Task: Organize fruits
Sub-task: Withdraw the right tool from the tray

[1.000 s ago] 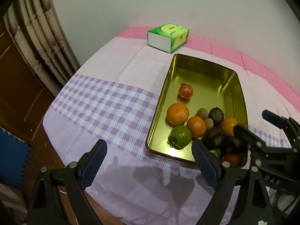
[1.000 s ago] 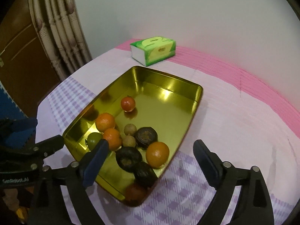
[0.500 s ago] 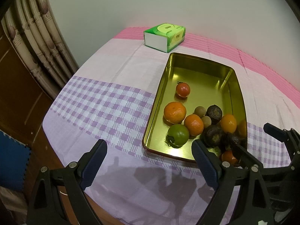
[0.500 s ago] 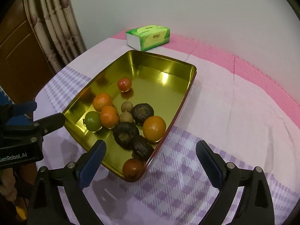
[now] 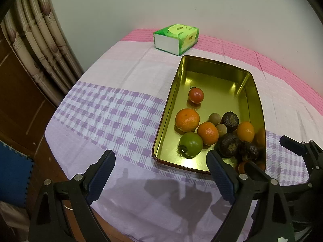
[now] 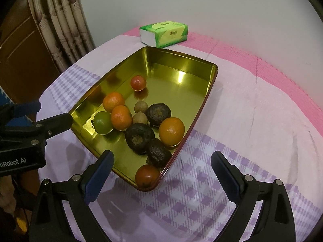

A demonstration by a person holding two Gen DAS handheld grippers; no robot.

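Tray: a gold metal tray (image 5: 214, 76) sits on the desk (image 5: 113, 76), centre right in the left wrist view, centre in the right wrist view.
Fruit: all of it lies inside the tray, bunched at the near end; the far end is bare.
Red tomato: 1 red tomato (image 5: 196, 95) sits alone, further up the tray than the rest.
Oranges: 2 tangerines (image 5: 187, 120) touch each other beside a green tomato (image 5: 191, 145); a 3rd orange fruit (image 6: 171, 130) lies against the tray's right wall.
Small fruit: 2 tan longans (image 6: 140, 107) sit between the tangerines and 3 dark wrinkled fruits (image 6: 140, 138).
Near corner: another red tomato (image 6: 147, 176) rests in the tray's lowest corner in the right wrist view.
Left claw: the left claw (image 5: 160, 173) gapes wide, holding nothing, low in frame over the desk's near edge.
Right claw: the right claw (image 6: 162, 172) is also spread wide and empty, above the tray's near corner.
Tissue pack: a green tissue pack (image 5: 176, 39) sits just beyond the tray's far end, upper centre.
Cloth: pink and lilac-check tablecloth (image 6: 252, 104).
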